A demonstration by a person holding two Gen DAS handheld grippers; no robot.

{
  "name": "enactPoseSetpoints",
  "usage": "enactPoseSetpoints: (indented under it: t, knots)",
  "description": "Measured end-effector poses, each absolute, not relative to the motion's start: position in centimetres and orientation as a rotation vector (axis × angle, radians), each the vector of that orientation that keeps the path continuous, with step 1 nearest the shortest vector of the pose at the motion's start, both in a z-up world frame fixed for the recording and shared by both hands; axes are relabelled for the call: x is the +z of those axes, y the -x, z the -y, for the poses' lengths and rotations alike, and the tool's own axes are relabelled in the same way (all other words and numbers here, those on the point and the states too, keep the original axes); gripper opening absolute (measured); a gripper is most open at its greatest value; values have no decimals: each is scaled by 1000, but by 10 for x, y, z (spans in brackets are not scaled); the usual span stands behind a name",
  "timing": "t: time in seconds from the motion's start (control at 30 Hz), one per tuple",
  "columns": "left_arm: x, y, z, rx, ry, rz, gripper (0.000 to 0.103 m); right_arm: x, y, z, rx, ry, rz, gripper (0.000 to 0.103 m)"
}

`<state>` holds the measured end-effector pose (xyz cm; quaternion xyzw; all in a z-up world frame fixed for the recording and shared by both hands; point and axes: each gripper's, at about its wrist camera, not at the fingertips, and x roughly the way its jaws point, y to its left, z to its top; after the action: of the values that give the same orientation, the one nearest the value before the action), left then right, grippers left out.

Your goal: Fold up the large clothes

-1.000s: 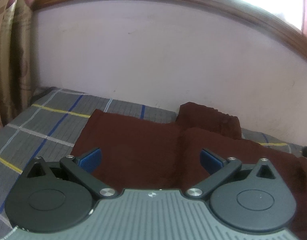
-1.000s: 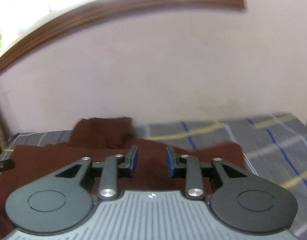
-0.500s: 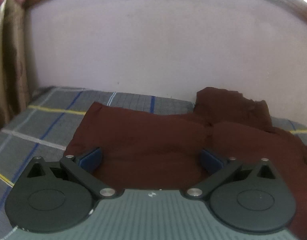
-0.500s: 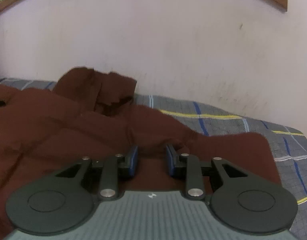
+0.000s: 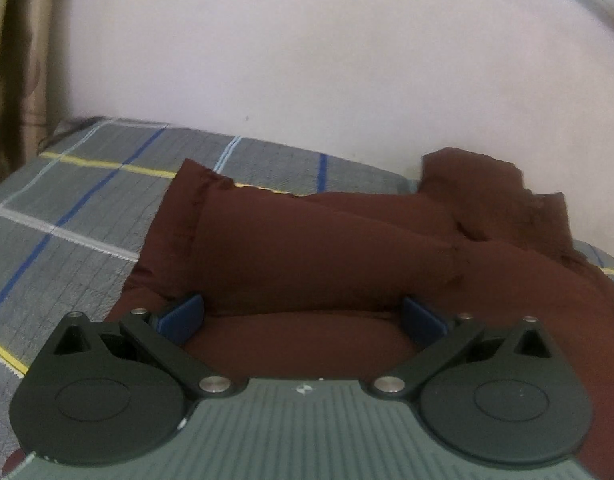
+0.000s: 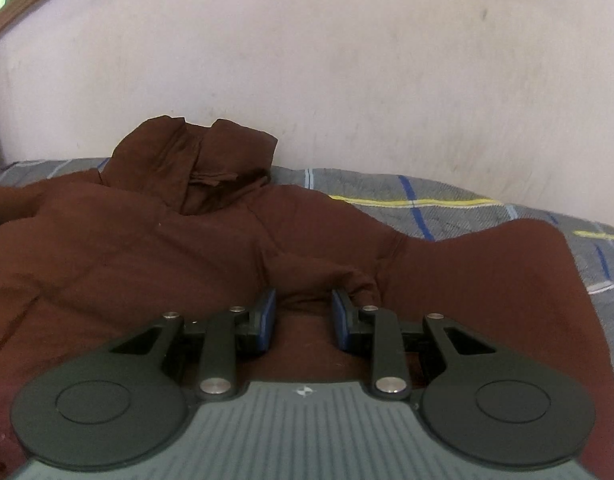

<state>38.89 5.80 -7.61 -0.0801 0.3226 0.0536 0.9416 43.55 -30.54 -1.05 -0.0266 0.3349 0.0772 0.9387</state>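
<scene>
Dark brown cloth garment is lying on the grey checked bedsheet, so left gripper, jaws spread wide, and right gripper, jaws spread narrowly, are reaching to grab it.

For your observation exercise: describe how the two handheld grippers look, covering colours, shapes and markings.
Left gripper and right gripper look alike: a grey ribbed body with a small white emblem, two black round discs, black link arms with silver screws, and blue pads on the fingers. No cables or sleeves show.
</scene>
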Motion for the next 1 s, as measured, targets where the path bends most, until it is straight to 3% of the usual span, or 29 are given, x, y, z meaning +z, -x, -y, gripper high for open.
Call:
enactPoseSetpoints:
  t: [0.2,1.0]
  knots:
    - [-77,-387,-78,206,254,-658,103,-12,-439,322,202,-56,-697,29]
    - [-77,-389,-60,267,147,-653,103,-12,-439,313,167,-5,-676,29]
